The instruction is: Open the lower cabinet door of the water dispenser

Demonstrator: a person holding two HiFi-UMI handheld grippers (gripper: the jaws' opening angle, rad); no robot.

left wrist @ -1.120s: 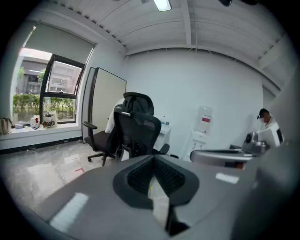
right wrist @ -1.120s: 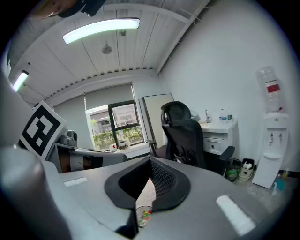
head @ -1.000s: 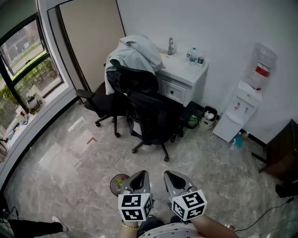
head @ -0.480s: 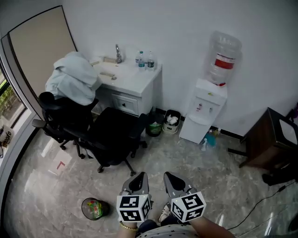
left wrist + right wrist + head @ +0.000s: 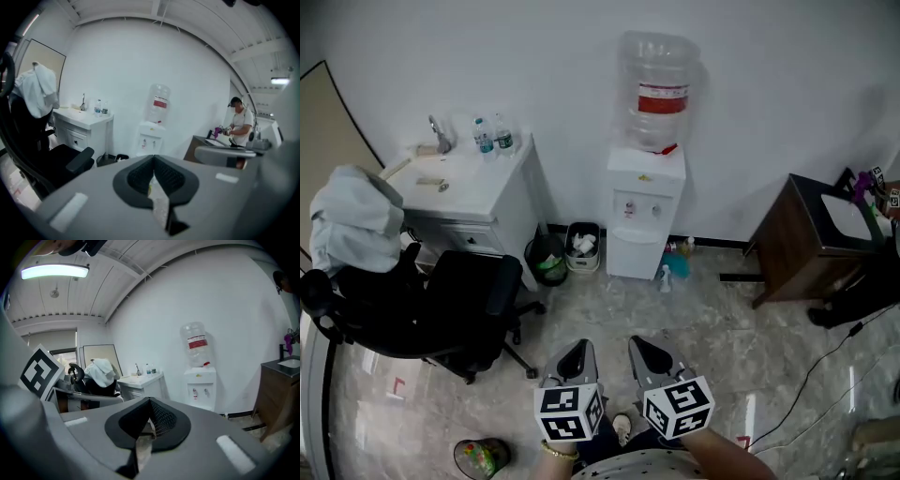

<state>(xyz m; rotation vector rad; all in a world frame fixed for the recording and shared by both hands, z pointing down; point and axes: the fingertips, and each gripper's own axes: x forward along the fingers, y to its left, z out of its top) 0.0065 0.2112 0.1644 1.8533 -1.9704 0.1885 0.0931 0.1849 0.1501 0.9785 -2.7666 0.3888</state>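
L claw [image 5: 578, 349]: pads pressed together, nothing between them (its own view [image 5: 153, 157] shows only a thin slit lower down). R claw [image 5: 639, 343]: same, pressed together and empty, also plain in its own view [image 5: 150, 400]. Both are held low and close to the body, side by side, pointing forward.

Ahead, well apart from both claws, is the water dispenser [image 5: 645, 211]. It stands against the wall, beyond the left edge of the dark table [image 5: 806, 239] w/ a gap of floor between them. Its lower door [image 5: 635, 253] is shut, and the big bottle [image 5: 659, 89] sits on top.

Handling, as a guess: the door is prob. a thin, stiff, light panel on hinges w/ a smooth face, so pads would slip on the flat front. Better to hook or pinch a free side edge or a recess (no handle can be made out from here). Pull gently, since the whole unit looks light enough to shift.
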